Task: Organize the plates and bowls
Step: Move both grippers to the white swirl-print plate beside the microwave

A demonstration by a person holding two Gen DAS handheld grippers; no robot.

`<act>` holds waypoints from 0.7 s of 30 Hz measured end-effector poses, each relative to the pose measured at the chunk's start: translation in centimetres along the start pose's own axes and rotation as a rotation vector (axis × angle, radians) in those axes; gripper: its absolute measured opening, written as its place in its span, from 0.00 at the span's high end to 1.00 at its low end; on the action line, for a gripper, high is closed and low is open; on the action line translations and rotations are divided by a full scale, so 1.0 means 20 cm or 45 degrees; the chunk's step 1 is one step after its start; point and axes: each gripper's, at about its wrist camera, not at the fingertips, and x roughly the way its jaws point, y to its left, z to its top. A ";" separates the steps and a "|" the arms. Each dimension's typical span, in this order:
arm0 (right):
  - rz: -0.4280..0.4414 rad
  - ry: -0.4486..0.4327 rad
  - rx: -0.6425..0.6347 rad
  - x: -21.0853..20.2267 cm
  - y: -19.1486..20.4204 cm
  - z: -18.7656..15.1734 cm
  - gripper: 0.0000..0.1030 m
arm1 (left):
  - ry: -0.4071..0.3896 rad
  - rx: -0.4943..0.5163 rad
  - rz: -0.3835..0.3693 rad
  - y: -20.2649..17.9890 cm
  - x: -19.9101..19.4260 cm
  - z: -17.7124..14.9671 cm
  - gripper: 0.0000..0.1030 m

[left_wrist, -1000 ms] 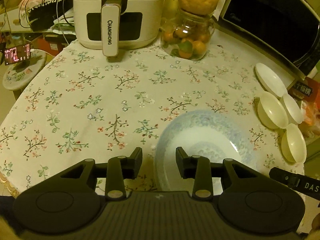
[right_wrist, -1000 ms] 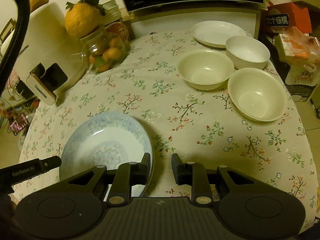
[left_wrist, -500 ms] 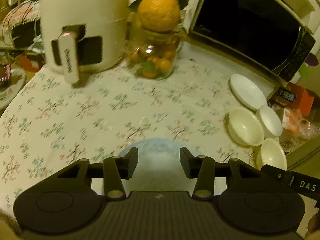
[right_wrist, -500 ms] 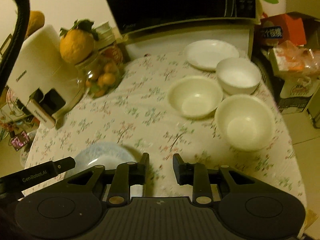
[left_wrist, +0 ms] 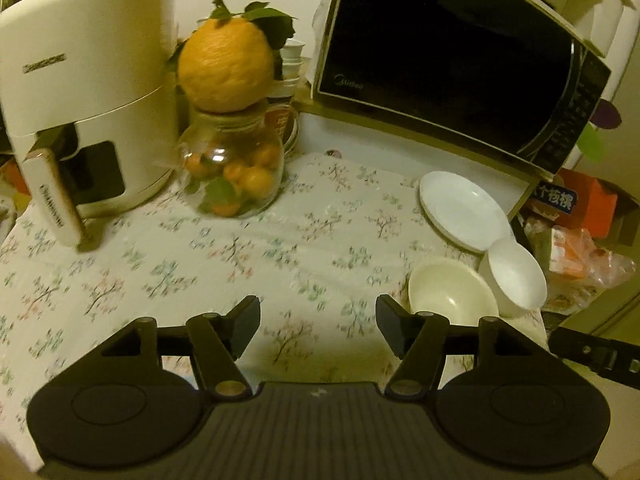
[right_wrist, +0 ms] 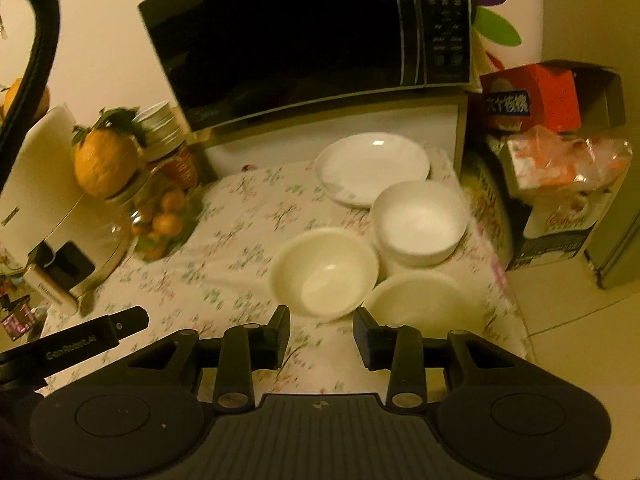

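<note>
Three cream bowls cluster beside a white plate [right_wrist: 372, 168] at the table's two o'clock corner, under the microwave [right_wrist: 304, 40]: the middle bowl [right_wrist: 324, 270] touches the near bowl [right_wrist: 420, 298], with the far bowl [right_wrist: 420, 222] just behind. Both grippers are empty, jaws opening: the right gripper [right_wrist: 322, 332] faces the middle bowl, the left gripper [left_wrist: 318, 330] hangs over bare floral tablecloth [left_wrist: 240, 248]. Nesting likely comes next; pinch one rim squarely, lift clear of its neighbours, lower gently. All dishes look empty. At ten o'clock a glass jar [left_wrist: 232, 172] holds small oranges, a large citrus [left_wrist: 226, 68] perched on top.
</note>
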 end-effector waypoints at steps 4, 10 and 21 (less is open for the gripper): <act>-0.032 -0.016 -0.001 0.03 -0.05 0.06 0.64 | -0.001 -0.040 -0.015 -0.01 0.08 0.06 0.39; -0.073 -0.048 0.036 0.08 -0.13 0.16 0.61 | -0.043 -0.029 -0.035 -0.07 0.16 0.15 0.33; -0.097 -0.040 0.176 0.28 -0.38 0.35 0.54 | 0.002 -0.041 -0.059 -0.15 0.38 0.23 0.29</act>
